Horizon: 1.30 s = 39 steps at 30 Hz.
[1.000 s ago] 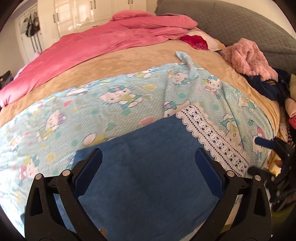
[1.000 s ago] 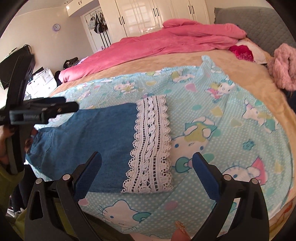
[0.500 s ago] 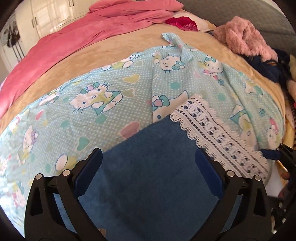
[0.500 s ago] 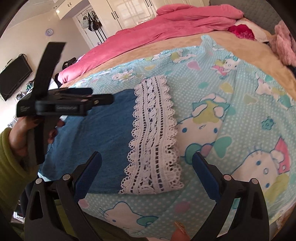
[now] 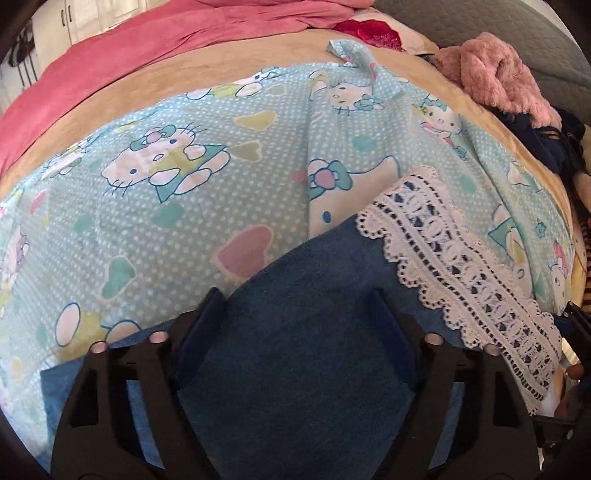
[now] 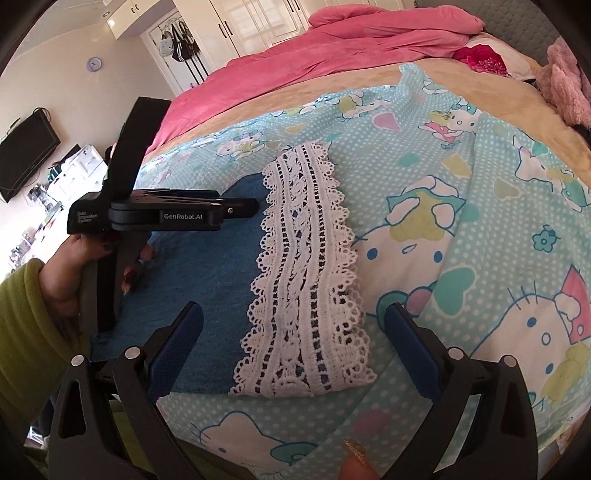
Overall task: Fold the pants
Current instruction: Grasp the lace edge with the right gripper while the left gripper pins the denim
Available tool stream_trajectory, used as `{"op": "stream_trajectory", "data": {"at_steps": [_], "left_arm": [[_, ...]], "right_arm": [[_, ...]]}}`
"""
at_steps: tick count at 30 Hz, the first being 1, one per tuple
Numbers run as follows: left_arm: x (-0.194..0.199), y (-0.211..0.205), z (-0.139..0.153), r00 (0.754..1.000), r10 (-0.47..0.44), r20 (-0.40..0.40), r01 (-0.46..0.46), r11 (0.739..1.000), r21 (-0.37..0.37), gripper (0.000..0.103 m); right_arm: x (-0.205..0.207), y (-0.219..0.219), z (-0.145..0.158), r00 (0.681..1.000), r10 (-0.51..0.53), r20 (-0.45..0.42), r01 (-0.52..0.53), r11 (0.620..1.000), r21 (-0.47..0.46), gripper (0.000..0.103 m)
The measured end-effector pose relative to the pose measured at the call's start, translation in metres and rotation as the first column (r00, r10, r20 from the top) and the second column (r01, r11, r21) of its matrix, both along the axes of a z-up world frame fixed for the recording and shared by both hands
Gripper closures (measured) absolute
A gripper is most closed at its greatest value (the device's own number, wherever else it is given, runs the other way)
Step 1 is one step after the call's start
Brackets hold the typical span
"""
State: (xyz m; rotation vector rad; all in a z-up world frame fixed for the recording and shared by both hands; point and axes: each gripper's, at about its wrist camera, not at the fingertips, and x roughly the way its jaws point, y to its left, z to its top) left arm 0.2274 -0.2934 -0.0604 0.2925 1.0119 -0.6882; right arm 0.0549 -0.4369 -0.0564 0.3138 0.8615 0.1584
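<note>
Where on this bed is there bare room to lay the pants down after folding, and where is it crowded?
Free: the cartoon-print sheet right of the lace hem of the pants, and the tan blanket strip between the sheet and the pink duvet. Crowded: the bed's right edge, with a fuzzy pink garment and dark clothes.

Folded blue pants [image 6: 207, 280] (lace-hemmed), flat

my left gripper [image 6: 236, 210] reads "GenRobot.AI" in pale letters along its black side, and a smaller three-line label near the handle end is too small to read.
</note>
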Motion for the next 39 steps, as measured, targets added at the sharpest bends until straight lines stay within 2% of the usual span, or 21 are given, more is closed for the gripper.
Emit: {"op": "stream_trajectory", "data": {"at_steps": [2, 3, 7, 9, 14, 18, 22, 24, 26, 28, 29, 31, 33, 35, 36, 39], "left_arm": [[-0.004, -0.002, 0.002, 1.0, -0.009, 0.019, 0.009, 1.0, 0.012, 0.062], [-0.006, -0.004, 0.003, 1.0, -0.011, 0.019, 0.01, 1.0, 0.02, 0.065], [-0.004, -0.006, 0.004, 0.999, 0.035, 0.0, -0.035, 0.999, 0.032, 0.088], [-0.002, -0.003, 0.006, 0.999, 0.053, -0.01, -0.053, 0.999, 0.015, 0.094], [-0.003, 0.012, 0.013, 0.997, 0.07, -0.029, -0.072, 0.996, -0.053, 0.099], [-0.004, 0.035, 0.026, 0.995, 0.094, -0.041, -0.099, 0.986, -0.132, 0.099], [-0.006, 0.062, 0.035, 0.99, 0.127, -0.053, -0.135, 0.973, -0.186, 0.099], [-0.008, 0.083, 0.039, 0.987, 0.147, -0.062, -0.156, 0.965, -0.212, 0.098], [-0.009, 0.106, 0.042, 0.981, 0.176, -0.076, -0.189, 0.956, -0.225, 0.09], [-0.011, 0.14, 0.045, 0.968, 0.241, -0.073, -0.251, 0.939, -0.236, 0.081], [-0.011, 0.156, 0.047, 0.959, 0.274, -0.075, -0.285, 0.928, -0.241, 0.08], [-0.013, 0.195, 0.049, 0.929, 0.36, -0.084, -0.369, 0.896, -0.247, 0.08], [-0.017, 0.231, 0.052, 0.901, 0.417, -0.117, -0.433, 0.855, -0.287, 0.08], [-0.024, 0.261, 0.051, 0.876, 0.457, -0.153, -0.482, 0.816, -0.319, 0.073], [-0.028, 0.273, 0.052, 0.868, 0.466, -0.17, -0.496, 0.802, -0.334, 0.071], [-0.041, 0.29, 0.054, 0.87, 0.46, -0.177, -0.492, 0.791, -0.363, 0.069]], "right_arm": [[0.002, 0.002, -0.001, 1.0, 0.0, 0.001, 0.0, 1.0, -0.008, 0.006], [0.004, 0.002, -0.001, 1.0, -0.001, 0.002, 0.001, 1.0, -0.013, 0.01], [0.011, 0.01, 0.002, 1.0, 0.029, 0.0, -0.029, 0.999, -0.024, 0.057], [0.015, 0.014, 0.001, 0.997, 0.07, -0.011, -0.07, 0.997, 0.013, 0.075], [0.017, 0.028, 0.025, 0.989, 0.129, 0.07, -0.131, 0.991, 0.036, 0.077], [0.017, 0.052, 0.05, 0.97, 0.202, 0.132, -0.202, 0.979, -0.012, 0.077], [0.023, 0.088, 0.067, 0.947, 0.28, 0.158, -0.274, 0.96, -0.057, 0.077], [0.027, 0.108, 0.071, 0.934, 0.319, 0.162, -0.309, 0.947, -0.082, 0.077], [0.03, 0.131, 0.072, 0.917, 0.365, 0.157, -0.351, 0.93, -0.114, 0.077], [0.031, 0.158, 0.069, 0.901, 0.409, 0.146, -0.388, 0.909, -0.151, 0.077], [0.032, 0.169, 0.067, 0.895, 0.424, 0.139, -0.401, 0.9, -0.169, 0.077], [0.031, 0.194, 0.059, 0.875, 0.469, 0.122, -0.438, 0.872, -0.218, 0.077], [0.026, 0.219, 0.05, 0.854, 0.51, 0.098, -0.47, 0.839, -0.276, 0.077], [0.021, 0.246, 0.038, 0.825, 0.561, 0.067, -0.509, 0.79, -0.342, 0.077], [0.02, 0.257, 0.034, 0.816, 0.576, 0.055, -0.519, 0.771, -0.369, 0.077], [0.009, 0.286, 0.018, 0.788, 0.615, 0.02, -0.536, 0.702, -0.469, 0.072]]}}
